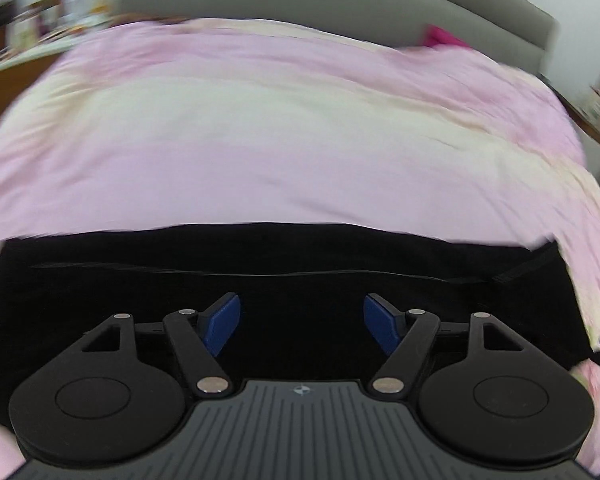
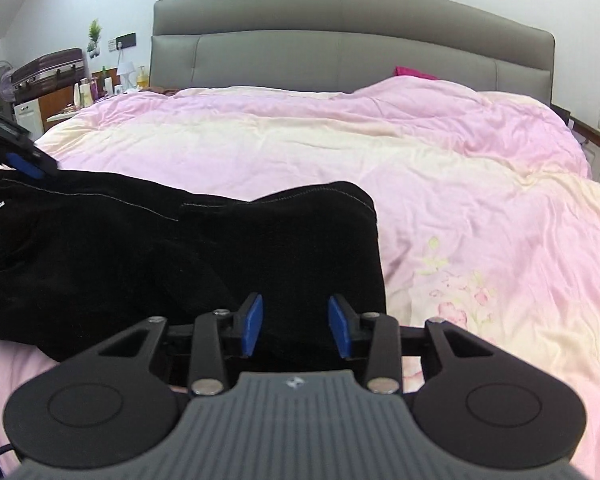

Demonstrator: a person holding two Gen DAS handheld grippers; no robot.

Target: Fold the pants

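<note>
Showing the left wrist view first: the left hand-held gripper [image 1: 302, 326] hangs over black pants [image 1: 284, 264] that lie across the near edge of a bed [image 1: 284, 128] covered by a pink and cream quilt. Its blue pads [image 1: 220, 324] stand wide apart with nothing between them; dark cloth lies below, but no pad presses on it. No earlier frame is given, so only this open stance is reported. A seam runs across the garment from side to side, and the picture is smeared by motion blur toward its edges.

Turning to the right wrist view: the right hand-held gripper [image 2: 296, 326] sits low over the near right part of the pants [image 2: 148, 248], close to the bed's near edge. Its jaws are partly closed, with a clear gap between them; whether cloth is pinched there cannot be told, since black fabric fills the gap's background. The left hand-held gripper [image 2: 26, 164] appears at the far left, above the garment's upper edge. A grey headboard [image 2: 340, 40] closes the far end.

Handling, as a judgement: the fabric looks soft, thick and limp, so it will sag and drag rather than hold a shape. Firm seamed edges and corners, such as the stitched hem near the right side, seem the best places to grip.
</note>
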